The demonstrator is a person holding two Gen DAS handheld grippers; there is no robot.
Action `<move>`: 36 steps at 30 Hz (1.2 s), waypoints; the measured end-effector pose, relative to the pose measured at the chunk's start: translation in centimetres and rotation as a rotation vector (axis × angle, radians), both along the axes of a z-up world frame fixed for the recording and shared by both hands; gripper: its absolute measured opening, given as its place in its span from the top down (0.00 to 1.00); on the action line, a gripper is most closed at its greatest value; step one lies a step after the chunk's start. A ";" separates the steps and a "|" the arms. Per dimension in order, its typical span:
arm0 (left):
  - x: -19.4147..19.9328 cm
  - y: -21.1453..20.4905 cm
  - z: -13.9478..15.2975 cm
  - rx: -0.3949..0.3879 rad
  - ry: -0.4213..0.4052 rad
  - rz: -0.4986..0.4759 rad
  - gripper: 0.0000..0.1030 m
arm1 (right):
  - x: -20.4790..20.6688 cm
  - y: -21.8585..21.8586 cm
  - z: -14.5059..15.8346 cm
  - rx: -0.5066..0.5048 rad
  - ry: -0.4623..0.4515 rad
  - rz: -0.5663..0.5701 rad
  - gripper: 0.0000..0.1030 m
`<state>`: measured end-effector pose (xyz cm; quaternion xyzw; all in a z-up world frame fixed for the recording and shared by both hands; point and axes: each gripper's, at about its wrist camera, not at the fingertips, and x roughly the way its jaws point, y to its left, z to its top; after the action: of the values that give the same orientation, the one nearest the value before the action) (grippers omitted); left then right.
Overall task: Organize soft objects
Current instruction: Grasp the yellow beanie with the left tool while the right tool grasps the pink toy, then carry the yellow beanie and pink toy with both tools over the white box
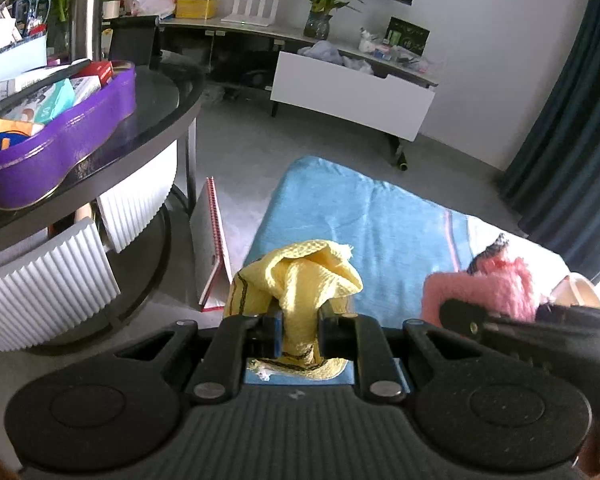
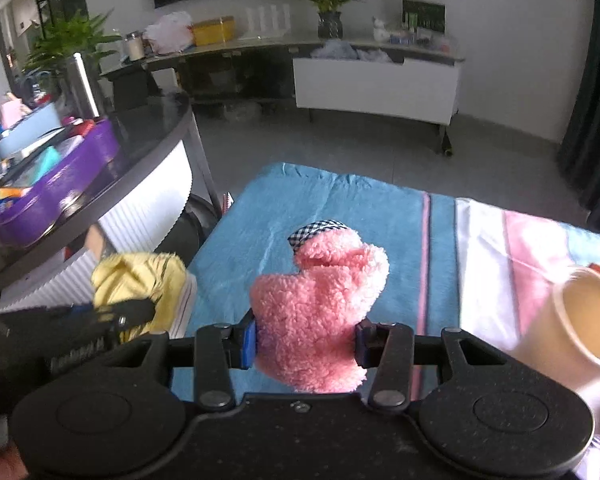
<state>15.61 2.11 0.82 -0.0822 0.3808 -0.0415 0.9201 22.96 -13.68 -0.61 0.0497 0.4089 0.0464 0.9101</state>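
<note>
The left gripper [image 1: 299,330] pinches the yellow cloth [image 1: 300,276]; the right gripper [image 2: 305,340] presses on the pink plush [image 2: 316,312]. The cream container [image 2: 588,320] lies just right of it.

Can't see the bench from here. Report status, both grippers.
Left gripper shut on yellow cloth. Right gripper pinching pink fleece mitt. Both over blue towel. Cream mug close on the right.

The cup [image 2: 584,320] is cut off at the right edge, and the purple tray [image 2: 56,184] with its contents is blurred.
</note>
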 end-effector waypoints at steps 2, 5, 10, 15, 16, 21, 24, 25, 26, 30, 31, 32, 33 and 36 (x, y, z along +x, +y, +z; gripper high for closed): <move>-1.2 -0.6 0.7 0.011 -0.012 -0.009 0.82 | -1.7 -0.4 0.9 -0.010 -0.017 0.010 0.48; -2.9 -1.6 1.5 0.024 -0.015 -0.031 0.82 | -4.1 -1.1 2.0 -0.006 -0.036 0.017 0.48; -5.4 -3.0 2.2 0.036 -0.016 -0.046 0.82 | -7.6 -2.3 3.5 0.005 -0.060 0.032 0.48; -7.5 -4.2 2.7 0.035 -0.020 -0.057 0.82 | -10.6 -3.3 4.7 0.003 -0.085 0.032 0.47; -8.0 -4.6 2.8 0.037 -0.023 -0.065 0.82 | -11.3 -3.5 5.0 0.000 -0.093 0.032 0.47; -9.6 -6.0 3.3 0.046 -0.037 -0.089 0.82 | -14.2 -4.5 6.0 -0.029 -0.127 0.033 0.47; -10.4 -6.8 3.5 0.051 -0.048 -0.100 0.82 | -15.5 -5.6 6.3 -0.018 -0.135 0.019 0.47; -10.6 -7.1 3.6 0.052 -0.050 -0.104 0.82 | -15.9 -5.9 6.3 -0.022 -0.139 0.014 0.47; -10.8 -7.3 3.7 0.053 -0.054 -0.107 0.82 | -16.4 -6.2 6.4 -0.025 -0.143 0.009 0.47; -11.7 -8.3 4.0 0.058 -0.069 -0.123 0.82 | -17.7 -7.5 6.7 -0.015 -0.155 -0.006 0.47; -11.8 -8.5 4.2 0.055 -0.072 -0.127 0.82 | -18.0 -7.8 6.9 -0.016 -0.162 -0.011 0.47; -11.8 -8.7 4.3 0.053 -0.074 -0.130 0.82 | -18.2 -8.1 7.0 -0.014 -0.166 -0.016 0.47; -11.9 -8.9 4.4 0.056 -0.079 -0.133 0.82 | -18.6 -8.5 7.1 -0.010 -0.169 -0.019 0.47; -12.3 -9.6 4.8 0.061 -0.092 -0.144 0.82 | -19.2 -9.3 7.5 0.000 -0.183 -0.031 0.47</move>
<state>3.35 -7.46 5.60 -0.0245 0.3442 -0.0997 0.9333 3.75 -23.01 6.87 0.0515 0.3233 0.0364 0.9442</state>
